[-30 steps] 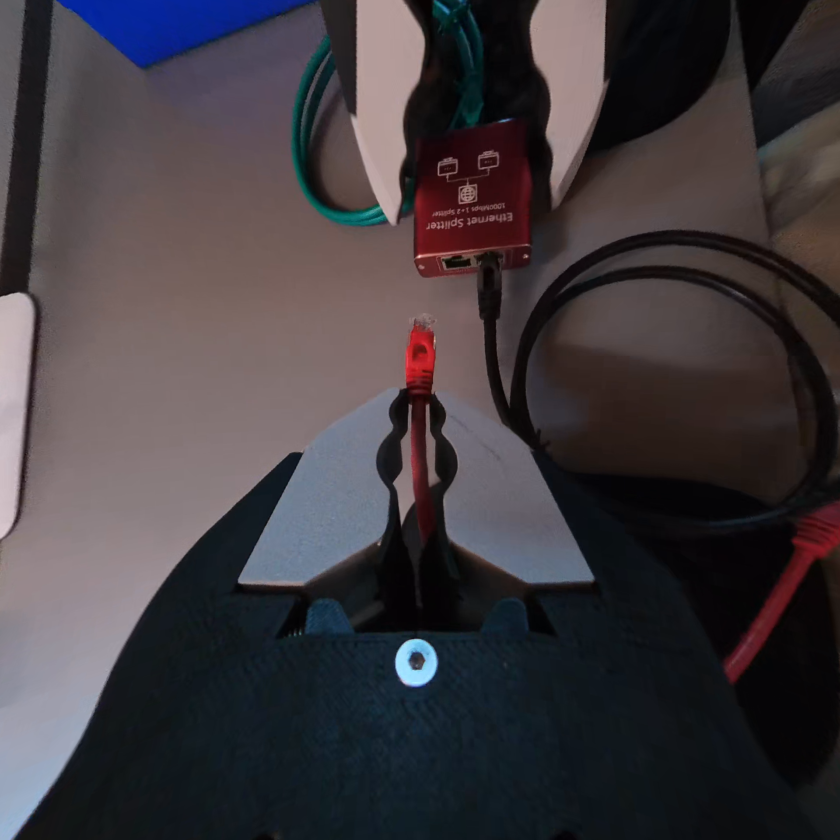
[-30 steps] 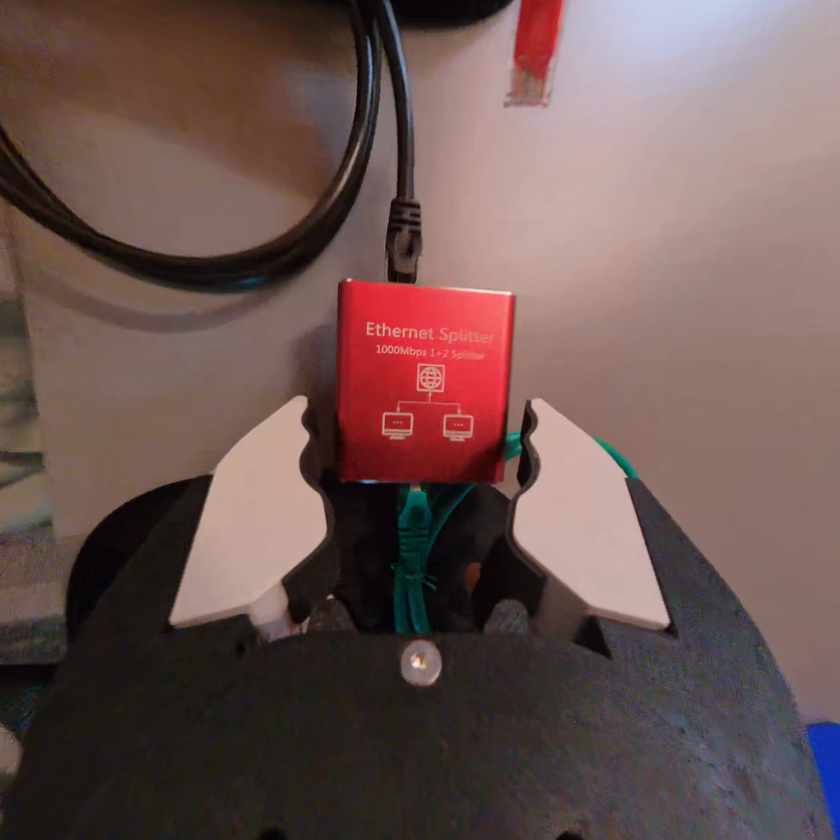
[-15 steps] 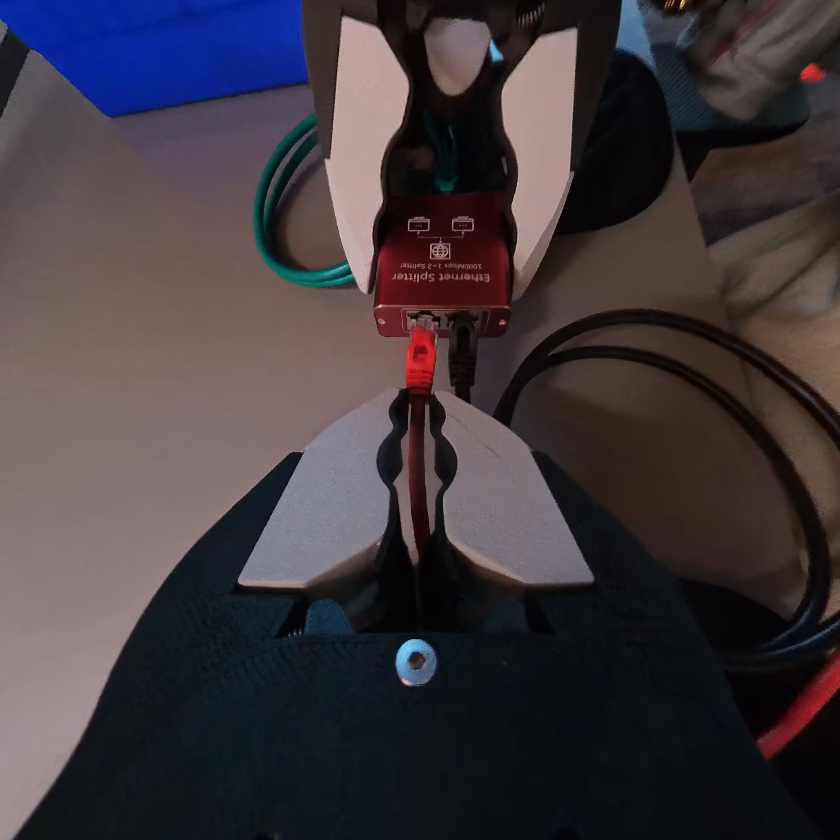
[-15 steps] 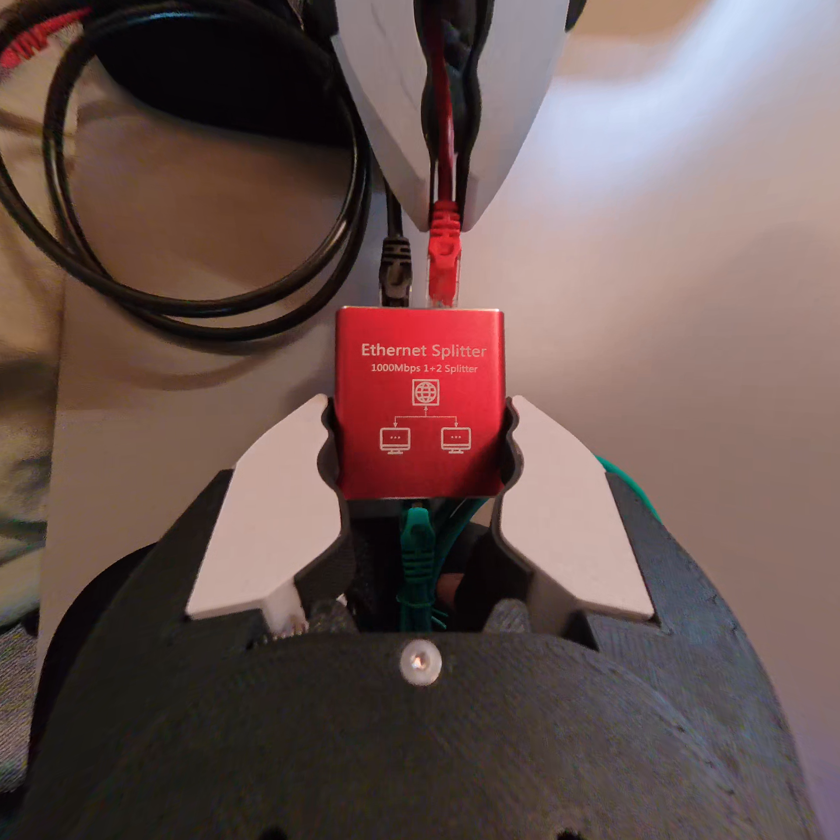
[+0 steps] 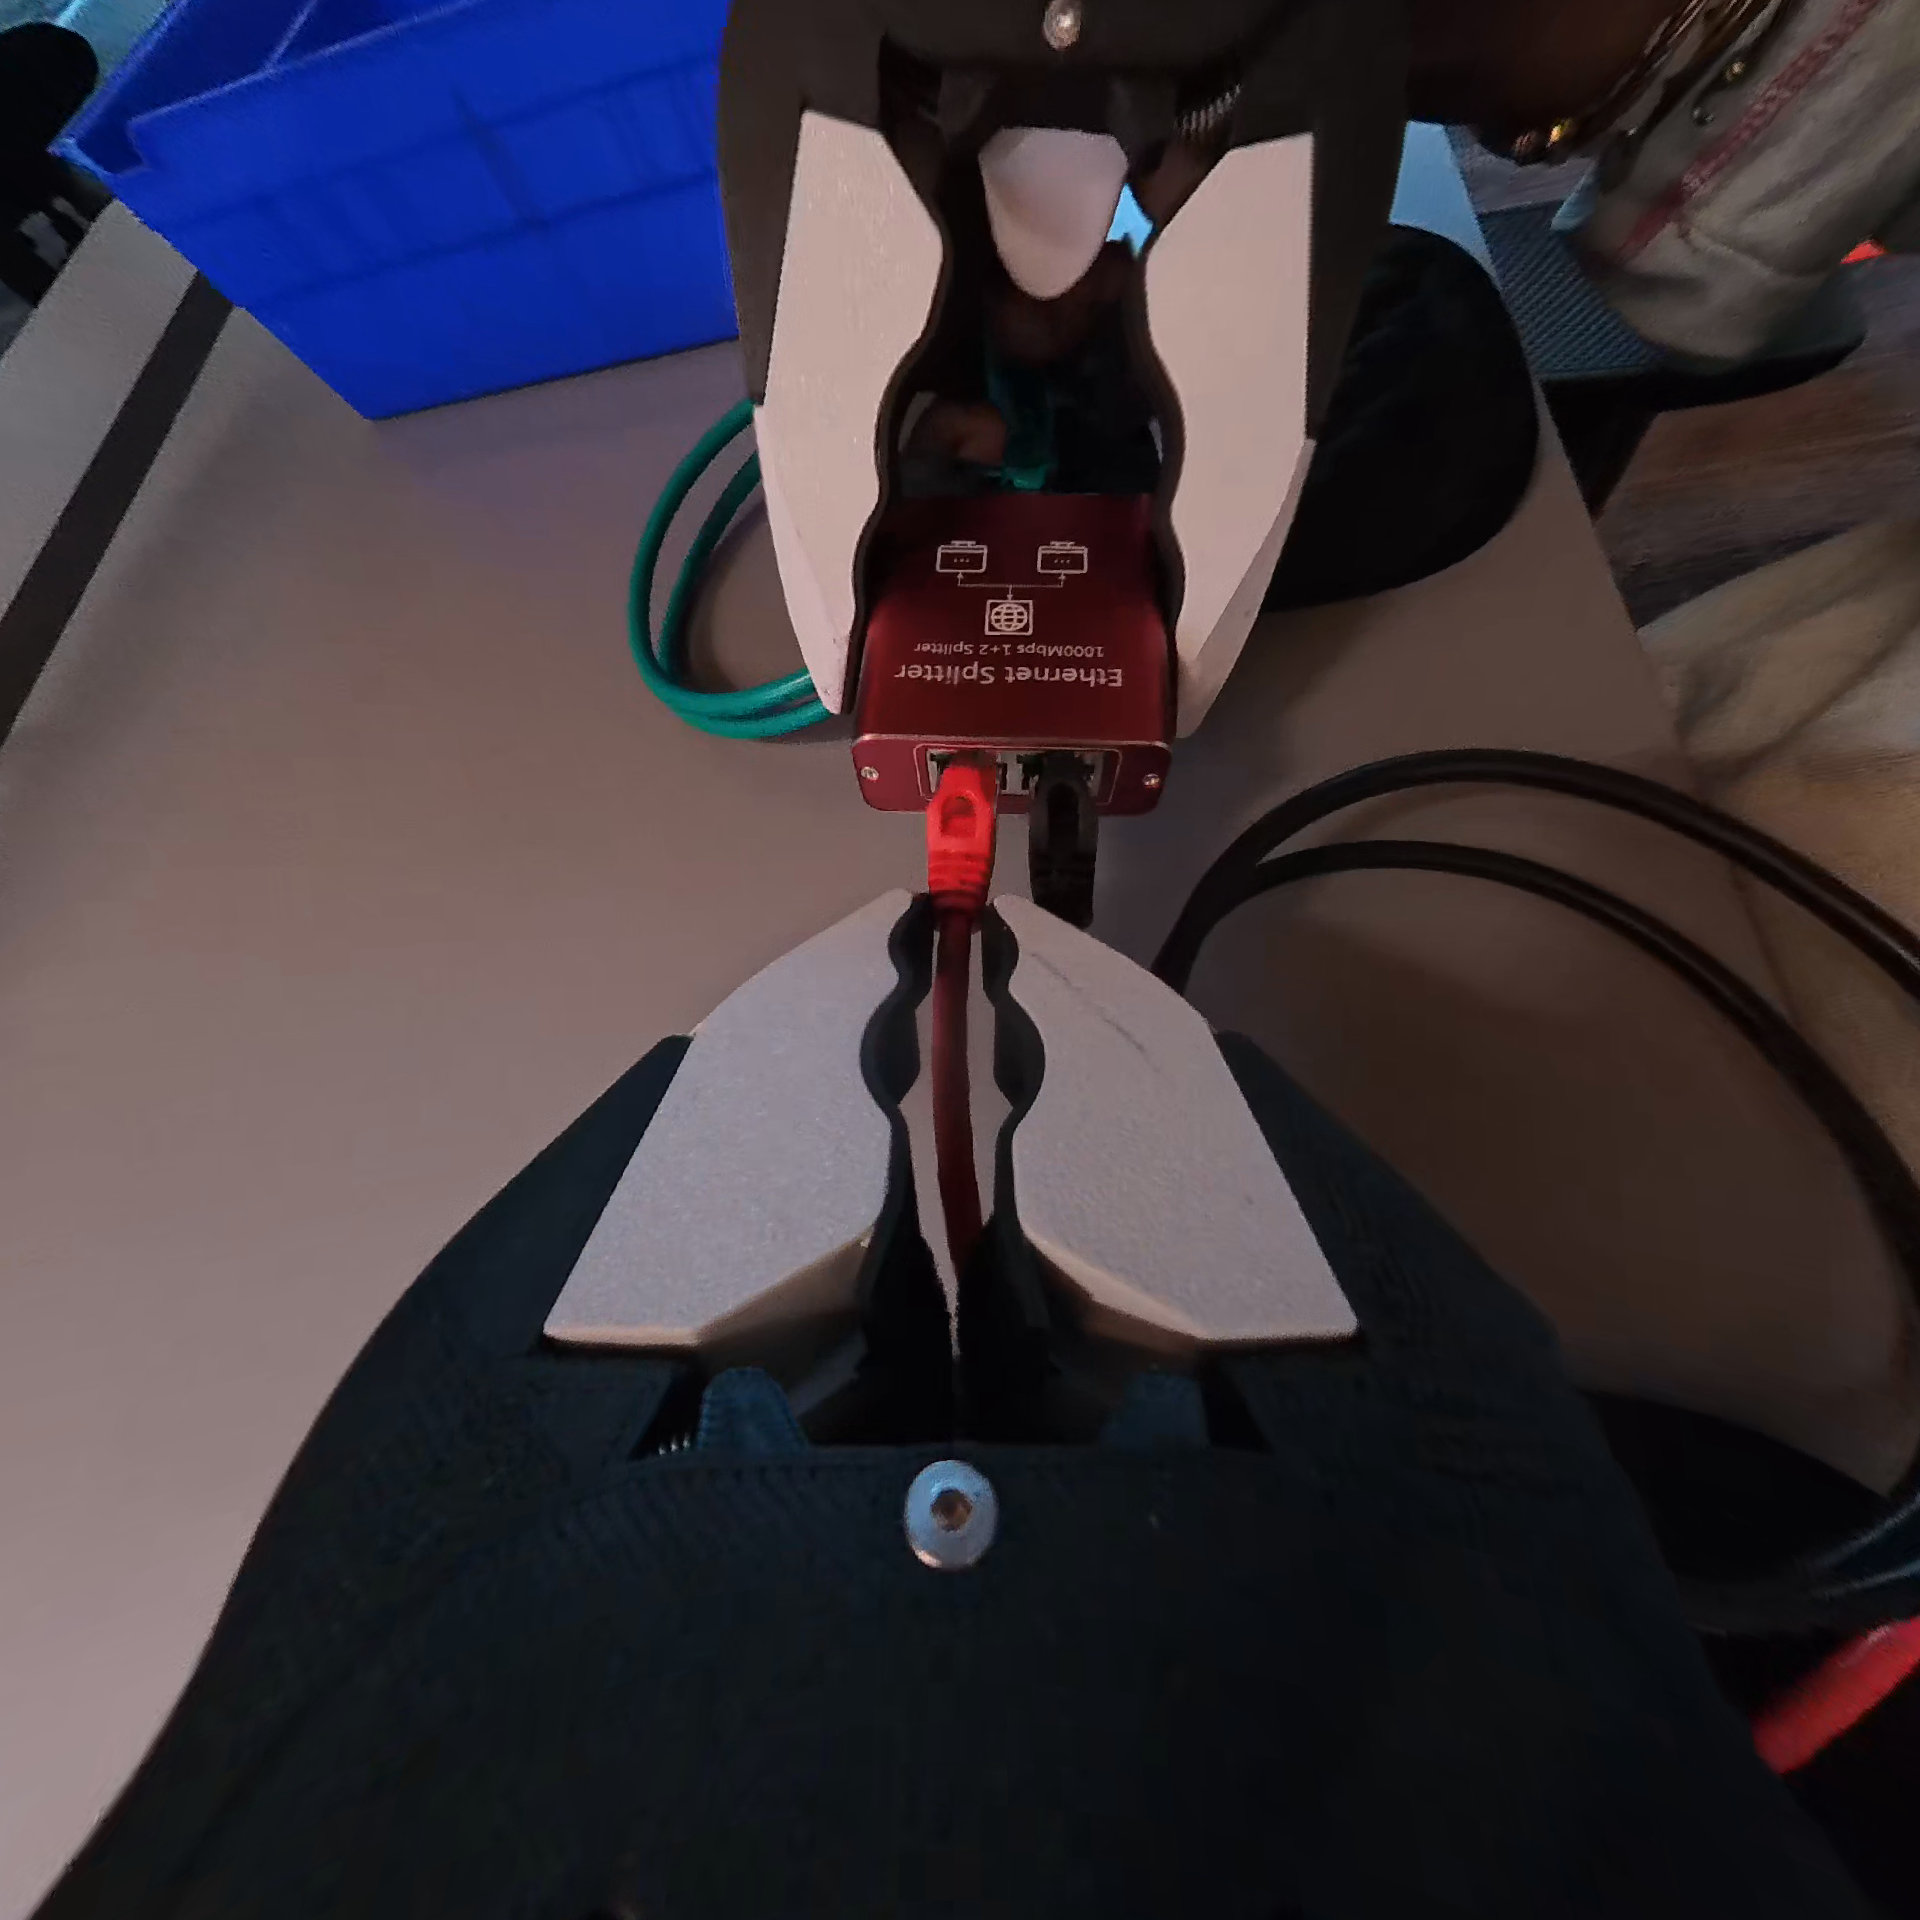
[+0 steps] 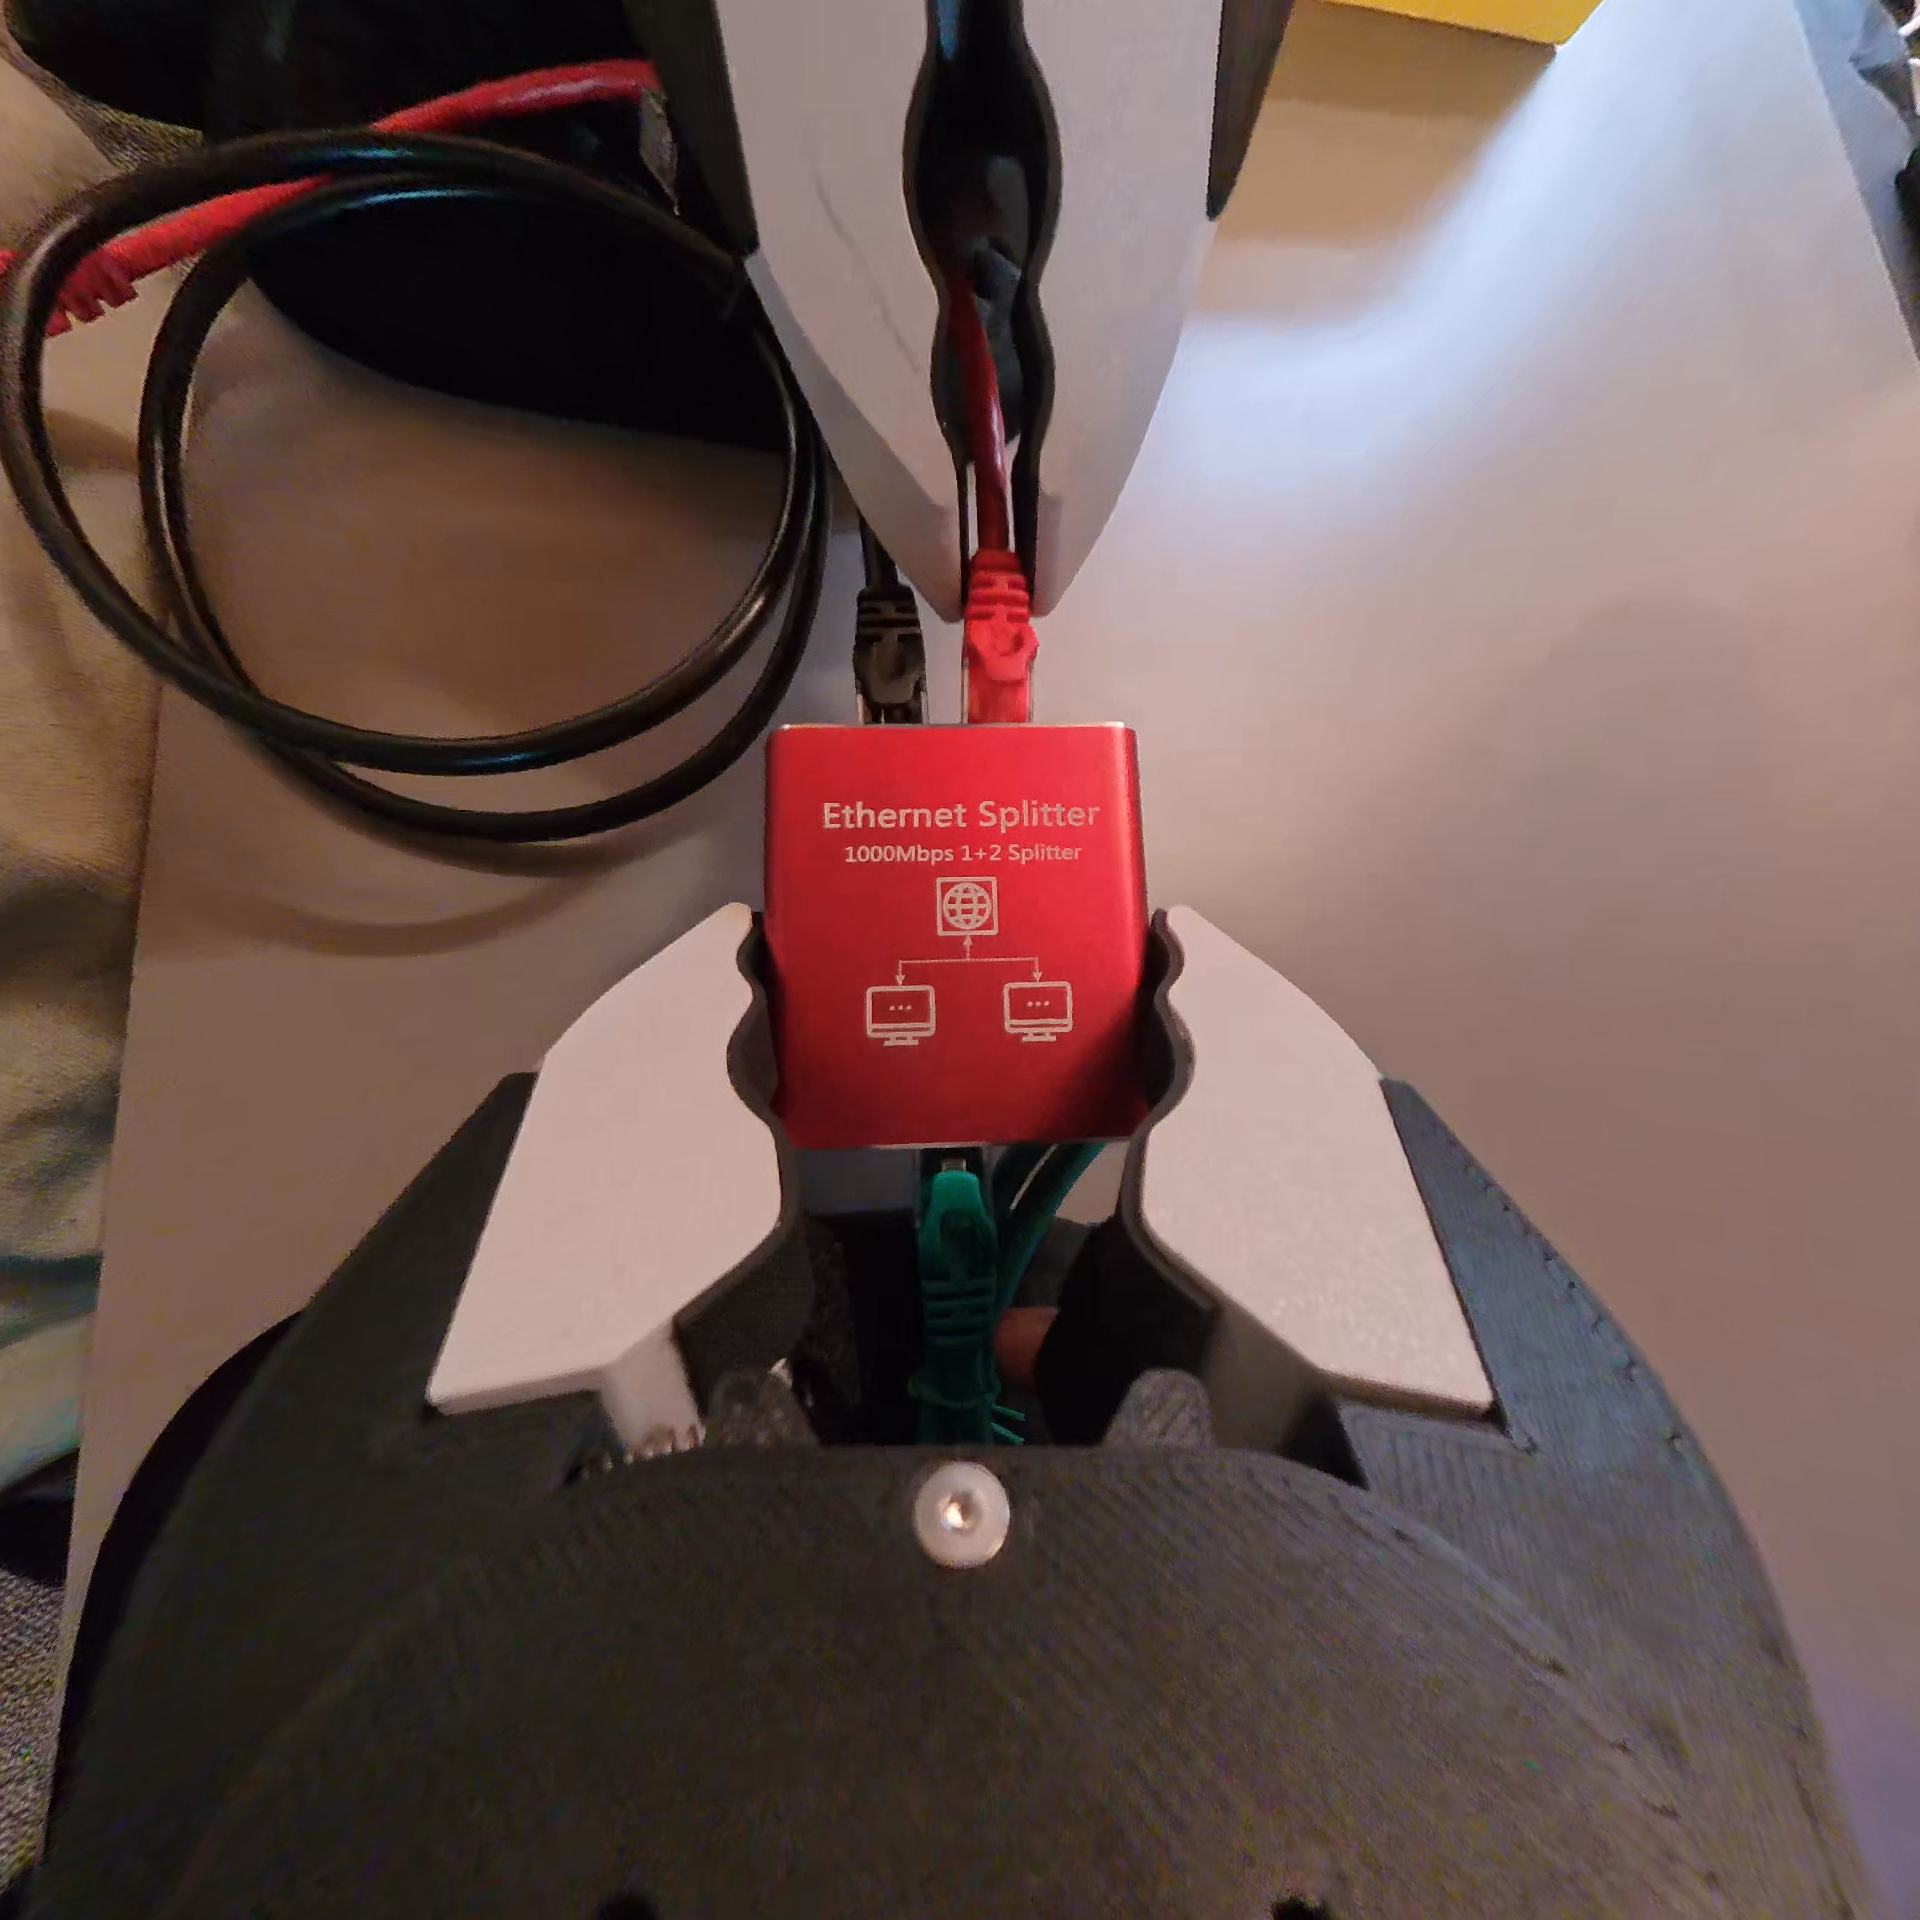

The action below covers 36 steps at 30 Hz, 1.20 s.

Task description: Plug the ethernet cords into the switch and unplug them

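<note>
My right gripper [image 6: 961, 925] is shut on the small red switch box [image 6: 956, 935], clamping its sides; the box also shows in the left wrist view [image 5: 1013, 665]. My left gripper [image 5: 956, 909] is shut on the red ethernet cord [image 5: 956, 1101] just behind its plug [image 5: 961, 831]. The red plug [image 6: 1000, 649] sits in the box's left front port as seen in the left wrist view. A black cord's plug [image 5: 1062, 831] sits in the port beside it. A green cord's plug [image 6: 956, 1236] is in the box's opposite end, between my right fingers.
A blue bin [image 5: 416, 208] stands at the back left of the grey table [image 5: 364, 831]. Green cable loops [image 5: 686, 623] lie beside the box. Black cable loops [image 6: 416, 520] lie on the table with slack red cord [image 6: 260, 218]. A person's clothing [image 5: 1714, 156] is at the far right. Left tips to right tips: about 5 cm.
My left gripper carried the red plug forward from a gap in front of the box into its free port. My right gripper closed on the box's sides and both grippers came closer together.
</note>
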Motion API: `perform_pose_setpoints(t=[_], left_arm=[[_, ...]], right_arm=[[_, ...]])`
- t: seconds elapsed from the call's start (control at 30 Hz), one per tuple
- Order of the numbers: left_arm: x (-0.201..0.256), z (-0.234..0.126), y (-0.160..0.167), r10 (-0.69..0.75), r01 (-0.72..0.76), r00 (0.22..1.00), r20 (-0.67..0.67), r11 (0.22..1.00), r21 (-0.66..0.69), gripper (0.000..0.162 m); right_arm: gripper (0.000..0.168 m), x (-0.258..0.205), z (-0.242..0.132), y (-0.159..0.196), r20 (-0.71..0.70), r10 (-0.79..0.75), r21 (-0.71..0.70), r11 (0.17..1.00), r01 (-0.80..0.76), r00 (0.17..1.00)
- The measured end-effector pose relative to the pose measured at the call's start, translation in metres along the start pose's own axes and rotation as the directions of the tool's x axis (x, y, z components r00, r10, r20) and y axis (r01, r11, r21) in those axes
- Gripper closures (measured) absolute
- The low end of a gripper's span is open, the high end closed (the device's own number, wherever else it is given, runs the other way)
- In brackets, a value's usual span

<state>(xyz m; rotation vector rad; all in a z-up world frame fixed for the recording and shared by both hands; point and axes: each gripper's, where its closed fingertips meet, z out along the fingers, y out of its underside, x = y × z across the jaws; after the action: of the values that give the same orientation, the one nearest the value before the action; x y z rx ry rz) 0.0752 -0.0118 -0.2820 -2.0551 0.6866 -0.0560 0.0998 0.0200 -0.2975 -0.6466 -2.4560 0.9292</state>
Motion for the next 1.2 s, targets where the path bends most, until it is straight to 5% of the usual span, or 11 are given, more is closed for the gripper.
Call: perform_pose_setpoints(t=[0.57,0.7,0.83,1.0,1.2], left_arm=[[-0.004,-0.008,-0.011,-0.021,0.021,0.995,-0.098,1.0,0.005,0.153],[-0.032,-0.038,-0.029,-0.051,0.046,0.997,0.06,0.995,0.086,0.118],[-0.059,-0.096,-0.048,-0.131,0.04,0.944,0.303,0.956,0.291,0.115],[-0.07,-0.171,-0.05,-0.273,-0.048,0.773,0.573,0.875,0.482,0.122],[-0.065,-0.195,-0.027,-0.394,-0.01,0.657,0.642,0.848,0.53,0.127]], right_arm=[[0.1,0.003,0.002,-0.019,-0.045,-0.07,0.091,0.993,0.074,0.997],[0.099,0.01,-0.01,-0.039,-0.114,-0.091,0.158,0.981,0.108,0.989],[0.099,0.021,-0.019,-0.038,-0.191,-0.106,0.131,0.982,0.133,0.976],[0.099,0.046,-0.053,-0.056,-0.353,-0.07,0.19,0.971,0.145,0.933],[0.1,0.102,-0.144,-0.082,-0.618,0.161,0.37,0.923,0.104,0.769]])
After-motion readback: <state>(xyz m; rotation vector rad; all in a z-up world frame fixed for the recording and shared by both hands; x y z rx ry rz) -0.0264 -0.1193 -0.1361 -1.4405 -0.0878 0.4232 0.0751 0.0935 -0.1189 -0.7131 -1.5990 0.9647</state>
